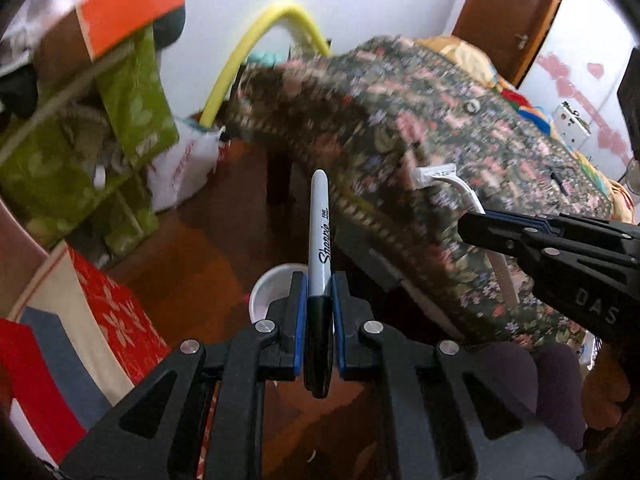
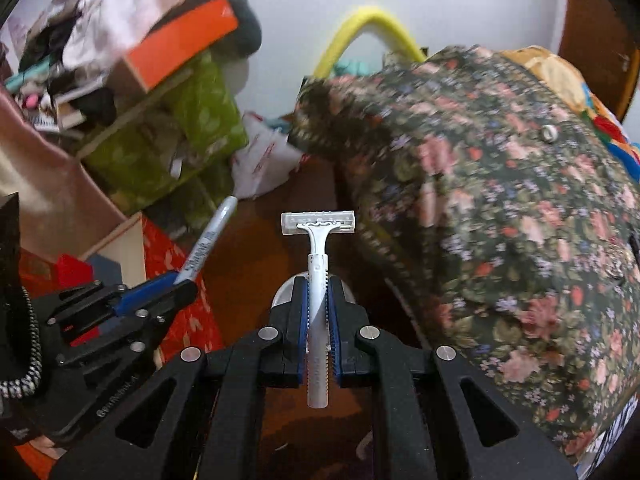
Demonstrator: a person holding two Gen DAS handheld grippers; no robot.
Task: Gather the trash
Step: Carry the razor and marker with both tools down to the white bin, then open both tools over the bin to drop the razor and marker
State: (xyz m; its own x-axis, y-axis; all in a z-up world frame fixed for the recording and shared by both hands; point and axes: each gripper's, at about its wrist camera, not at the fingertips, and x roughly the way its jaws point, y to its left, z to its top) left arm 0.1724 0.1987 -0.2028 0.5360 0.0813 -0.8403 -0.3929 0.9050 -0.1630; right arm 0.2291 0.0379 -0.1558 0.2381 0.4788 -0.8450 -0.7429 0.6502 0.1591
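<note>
My left gripper [image 1: 319,280] is shut on a black-and-grey Sharpie marker [image 1: 320,232], which points forward, held in the air over a wooden floor. My right gripper [image 2: 318,284] is shut on a white disposable razor [image 2: 318,240], blade head forward. Each gripper shows in the other's view: the right one [image 1: 472,228] with the razor [image 1: 436,174] at the right, the left one [image 2: 180,284] with the marker [image 2: 208,236] at the left. A white round container [image 1: 272,284] sits on the floor right below and beyond both grippers; only part of it shows in the right wrist view [image 2: 284,292].
A bed with a dark floral cover [image 1: 460,140] fills the right side. Green fabric boxes [image 1: 128,92] and an orange box [image 1: 128,12] stack on shelves at the left. A red patterned box [image 1: 116,312], a white plastic bag [image 1: 180,164] and a yellow tube [image 1: 256,40] are nearby.
</note>
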